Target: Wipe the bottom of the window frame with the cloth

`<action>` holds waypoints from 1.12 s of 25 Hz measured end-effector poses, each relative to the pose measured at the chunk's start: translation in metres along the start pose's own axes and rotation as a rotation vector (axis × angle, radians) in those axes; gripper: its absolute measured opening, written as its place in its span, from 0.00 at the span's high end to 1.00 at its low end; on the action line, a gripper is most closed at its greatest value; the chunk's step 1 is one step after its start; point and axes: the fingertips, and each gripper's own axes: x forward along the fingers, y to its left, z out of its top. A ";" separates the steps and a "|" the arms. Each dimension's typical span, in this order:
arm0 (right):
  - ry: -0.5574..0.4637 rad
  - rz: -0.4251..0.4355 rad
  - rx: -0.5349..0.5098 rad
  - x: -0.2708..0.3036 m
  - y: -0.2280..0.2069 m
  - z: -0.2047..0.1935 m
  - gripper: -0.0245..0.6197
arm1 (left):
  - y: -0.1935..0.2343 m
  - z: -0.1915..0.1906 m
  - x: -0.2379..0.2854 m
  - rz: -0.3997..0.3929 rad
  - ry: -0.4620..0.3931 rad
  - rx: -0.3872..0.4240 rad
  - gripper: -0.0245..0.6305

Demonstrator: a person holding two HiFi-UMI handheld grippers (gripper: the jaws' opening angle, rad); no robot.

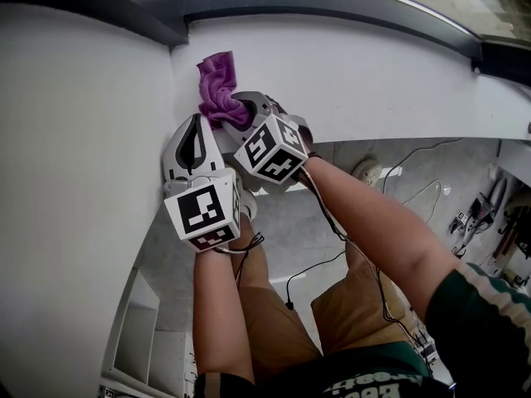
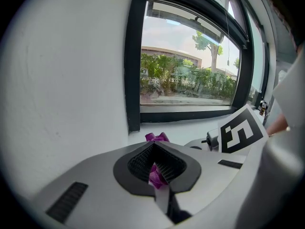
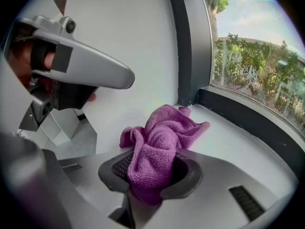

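Two grips on one cloth (image 3: pixel 164 128): my right tool (image 3: pixel 150 178) is closed on its thick bunch, my left tool (image 2: pixel 157 171) on a scrap. It lies in the left corner of the sill (image 3: pixel 238 147); the bottom rail (image 3: pixel 252 123) runs rightward.

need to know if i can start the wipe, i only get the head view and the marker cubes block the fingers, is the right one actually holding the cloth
observer: yes. In the right gripper view, the right gripper has its fingers shut on a thick bunch of the purple cloth.
operator: and the left one
observer: the left gripper is shut too. Its own view shows a small scrap of the cloth between its fingers.
operator: is the cloth on the frame yet
observer: not yet. Its loose end lies on the white sill, apart from the dark bottom rail of the window frame.
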 end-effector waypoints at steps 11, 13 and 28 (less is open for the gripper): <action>-0.048 -0.033 -0.033 -0.031 -0.013 0.026 0.77 | -0.011 0.012 -0.015 -0.001 0.000 0.012 0.96; -0.067 -0.044 -0.022 -0.048 -0.018 0.040 0.77 | -0.018 0.022 -0.023 -0.007 -0.005 0.021 0.96; -0.284 -0.166 -0.076 -0.313 -0.029 0.192 0.77 | -0.092 0.235 -0.168 -0.057 -0.333 0.129 0.96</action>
